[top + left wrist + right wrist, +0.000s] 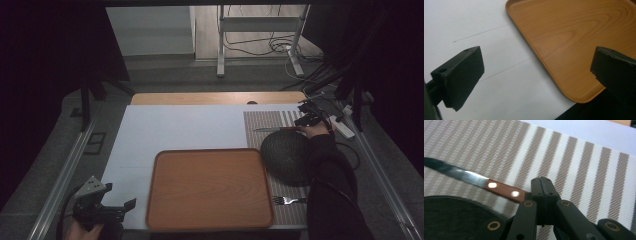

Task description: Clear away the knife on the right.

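Observation:
A knife point(274, 129) with a reddish wooden handle point(504, 190) and a dark blade point(454, 171) points left, low over the striped placemat point(264, 121). My right gripper point(543, 184) is shut on the end of that handle; in the high view this gripper point(309, 118) is at the mat's far right. A dark round textured dish point(286, 156) sits just in front of the knife, and its rim point(451, 216) is close below the handle. My left gripper point(119, 208) stands open at the near left, with its jaws over the white sheet and the tray's near corner point(576, 96).
A wooden tray point(210, 189) lies bare in the middle front on the white sheet point(175, 125). A fork point(288, 200) rests on the placemat's near end, right of the tray. The person's dark sleeve point(332, 190) reaches along the right side.

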Tool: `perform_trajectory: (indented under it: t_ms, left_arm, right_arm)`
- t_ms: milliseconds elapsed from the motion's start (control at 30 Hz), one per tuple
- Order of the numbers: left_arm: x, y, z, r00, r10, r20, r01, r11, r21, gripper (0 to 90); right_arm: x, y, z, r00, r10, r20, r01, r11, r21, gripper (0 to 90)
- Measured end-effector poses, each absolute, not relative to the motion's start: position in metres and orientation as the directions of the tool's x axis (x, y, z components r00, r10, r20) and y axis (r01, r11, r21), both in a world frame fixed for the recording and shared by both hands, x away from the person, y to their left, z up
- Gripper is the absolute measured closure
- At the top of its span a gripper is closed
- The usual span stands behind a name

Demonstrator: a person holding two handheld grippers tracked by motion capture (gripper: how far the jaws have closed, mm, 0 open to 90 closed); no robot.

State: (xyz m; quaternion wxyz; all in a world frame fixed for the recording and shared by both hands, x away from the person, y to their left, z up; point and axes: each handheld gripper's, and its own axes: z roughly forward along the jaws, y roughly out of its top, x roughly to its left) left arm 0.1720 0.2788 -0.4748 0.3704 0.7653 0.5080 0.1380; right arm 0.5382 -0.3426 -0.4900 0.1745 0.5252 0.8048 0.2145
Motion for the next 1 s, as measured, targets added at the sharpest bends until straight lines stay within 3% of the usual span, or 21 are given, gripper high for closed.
perform_trajectory:
  t_ms: [1000]
  left_arm:
    - [0.173,0.275,-0.475,0.459,0.878,-0.137,0.673,-0.243,0.698,0.0]
  right_arm:
    - [0.519,-0.359,-0.496,-0.402,0.916,-0.004,0.826,0.364,0.429,89.5]
